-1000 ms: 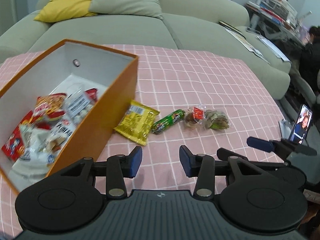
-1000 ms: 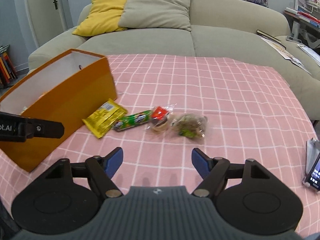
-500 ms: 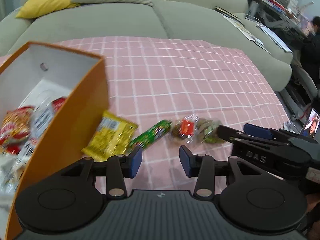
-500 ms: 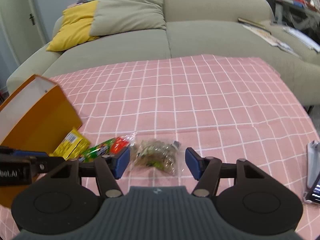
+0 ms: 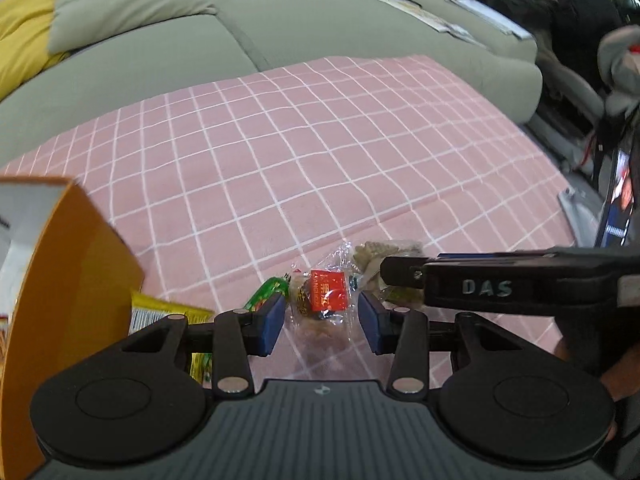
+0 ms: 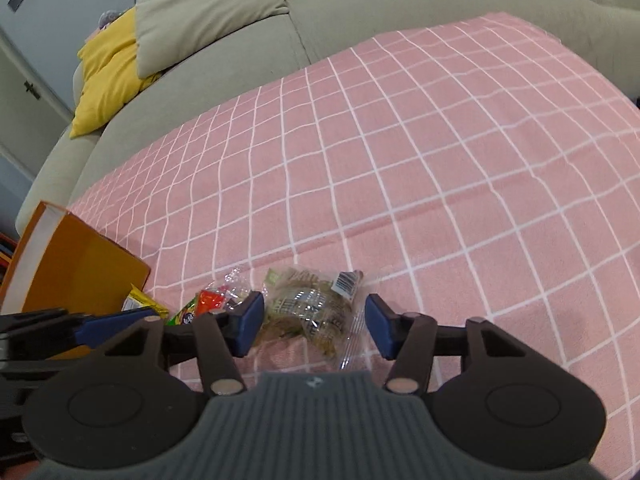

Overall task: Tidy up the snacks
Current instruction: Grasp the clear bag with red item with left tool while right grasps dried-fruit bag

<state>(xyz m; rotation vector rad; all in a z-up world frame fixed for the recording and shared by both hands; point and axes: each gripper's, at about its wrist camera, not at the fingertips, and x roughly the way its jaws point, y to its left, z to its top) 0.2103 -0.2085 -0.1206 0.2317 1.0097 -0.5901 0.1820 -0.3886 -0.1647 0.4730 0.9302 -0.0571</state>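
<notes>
My left gripper [image 5: 322, 322] is open, its fingers either side of a clear snack packet with a red label [image 5: 326, 296] on the pink checked cloth. My right gripper [image 6: 314, 324] is open around a clear packet of greenish-brown snacks [image 6: 312, 304]. That packet shows partly in the left wrist view [image 5: 370, 258], behind the right gripper's arm. A green wrapped roll [image 5: 267, 291] and a yellow packet [image 5: 160, 312] lie to the left, next to the orange box [image 5: 68, 280].
The orange box [image 6: 68, 256] stands at the table's left. A grey sofa [image 6: 360, 12] with yellow and grey cushions runs behind the table. A phone [image 5: 618, 200] stands at the right edge, and a person sits further right.
Both grippers have moved forward and down onto the snacks. The left now brackets the red-label packet, the right the greenish packet. Both remain open.
</notes>
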